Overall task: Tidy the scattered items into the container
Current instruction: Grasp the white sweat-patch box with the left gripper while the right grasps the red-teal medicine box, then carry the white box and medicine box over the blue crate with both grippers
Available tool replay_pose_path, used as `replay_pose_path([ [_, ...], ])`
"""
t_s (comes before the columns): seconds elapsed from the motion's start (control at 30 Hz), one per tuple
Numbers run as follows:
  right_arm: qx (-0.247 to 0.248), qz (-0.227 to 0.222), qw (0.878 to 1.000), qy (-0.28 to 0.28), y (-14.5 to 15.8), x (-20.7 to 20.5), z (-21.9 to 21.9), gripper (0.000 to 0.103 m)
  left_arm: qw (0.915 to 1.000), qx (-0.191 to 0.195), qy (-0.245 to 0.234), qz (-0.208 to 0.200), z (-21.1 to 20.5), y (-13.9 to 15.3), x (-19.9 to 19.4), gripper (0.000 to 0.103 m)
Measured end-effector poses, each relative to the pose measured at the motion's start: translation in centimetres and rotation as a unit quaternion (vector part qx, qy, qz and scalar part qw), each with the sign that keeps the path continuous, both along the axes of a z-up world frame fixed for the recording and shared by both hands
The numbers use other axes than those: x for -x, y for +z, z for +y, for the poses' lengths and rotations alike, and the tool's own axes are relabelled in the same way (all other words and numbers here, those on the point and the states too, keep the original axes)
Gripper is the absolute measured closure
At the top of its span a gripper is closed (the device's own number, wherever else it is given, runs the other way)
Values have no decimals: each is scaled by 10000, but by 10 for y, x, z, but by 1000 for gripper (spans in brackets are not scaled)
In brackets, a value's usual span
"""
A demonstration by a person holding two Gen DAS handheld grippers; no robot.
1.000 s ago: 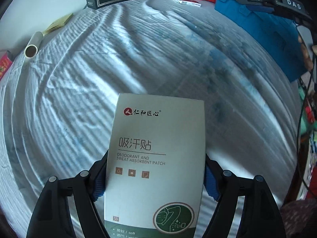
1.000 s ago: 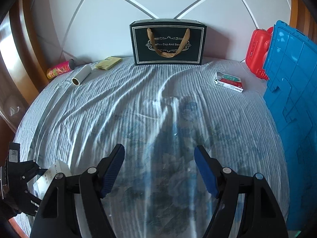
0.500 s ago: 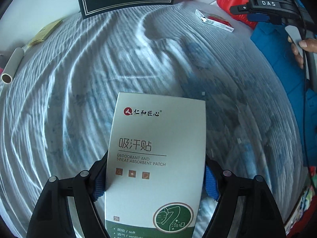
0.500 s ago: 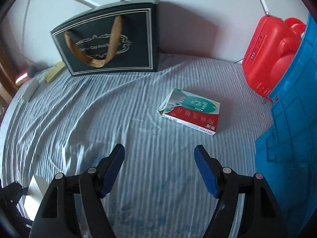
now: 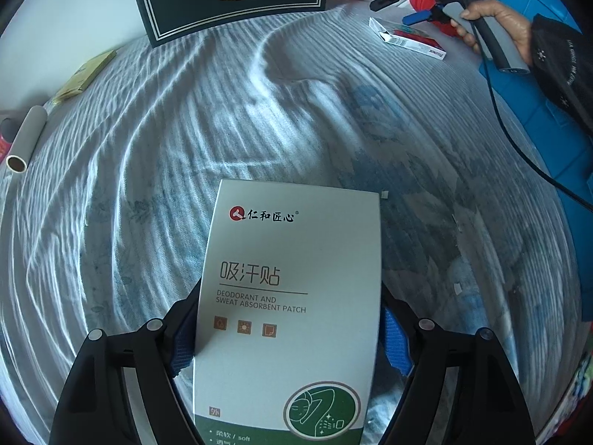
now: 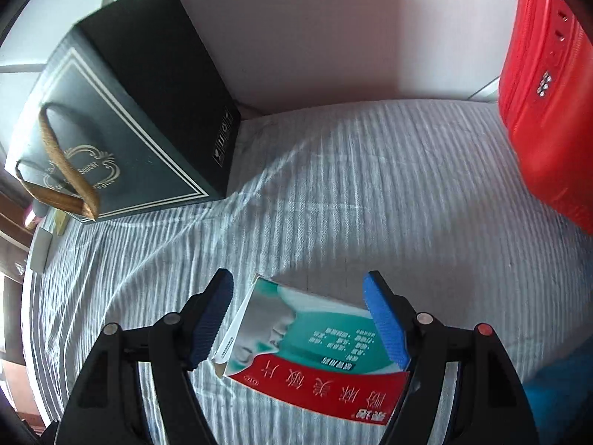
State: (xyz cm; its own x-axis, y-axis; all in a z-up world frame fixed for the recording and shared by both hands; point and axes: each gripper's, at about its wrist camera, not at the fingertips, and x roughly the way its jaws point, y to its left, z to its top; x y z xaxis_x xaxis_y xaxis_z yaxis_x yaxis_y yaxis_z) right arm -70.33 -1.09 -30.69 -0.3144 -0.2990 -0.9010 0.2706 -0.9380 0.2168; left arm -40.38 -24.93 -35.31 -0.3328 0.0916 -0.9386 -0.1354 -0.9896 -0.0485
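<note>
Left wrist view: your left gripper [image 5: 287,337] pinches the patch box [image 5: 289,307] above the bedsheet [image 5: 148,185]. Your right gripper [image 6: 298,319], spread wide, straddles the medicine box [image 6: 315,352] lying on the sheet.

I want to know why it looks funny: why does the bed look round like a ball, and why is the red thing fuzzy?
Left wrist view: the fisheye lens bends the striped bedsheet into a dome with dark corners. Right wrist view: the red case at the edge is smeared, while the red-and-teal box looks sharper.
</note>
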Motion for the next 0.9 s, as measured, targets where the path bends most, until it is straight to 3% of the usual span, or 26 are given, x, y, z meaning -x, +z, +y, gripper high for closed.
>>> replay_pose_path([
  [0.2, 140, -375, 9991, 161, -20, 17, -2, 31, 9999, -95, -38, 9, 1, -1, 3, 23],
  [0.4, -514, 137, 9923, 1120, -20, -53, -38, 28, 9998, -132, -126, 31, -1, 0, 0, 23],
  [0.57, -772, 63, 9845, 1572, -23, -75, -57, 25, 9998, -154, -125, 55, -3, 0, -1, 23],
  [0.67, -1189, 91, 9762, 1814, -33, -82, -69, 23, 9999, -90, -122, 51, -1, -1, -2, 23],
  [0.8, -1227, 216, 9806, 1513, -37, -83, -69, 24, 9999, 1, -112, 72, 1, -2, -3, 23],
  [0.9, -1365, 434, 9839, 1067, -34, -96, -64, 30, 9998, 66, -48, 175, 3, -2, -6, 23],
])
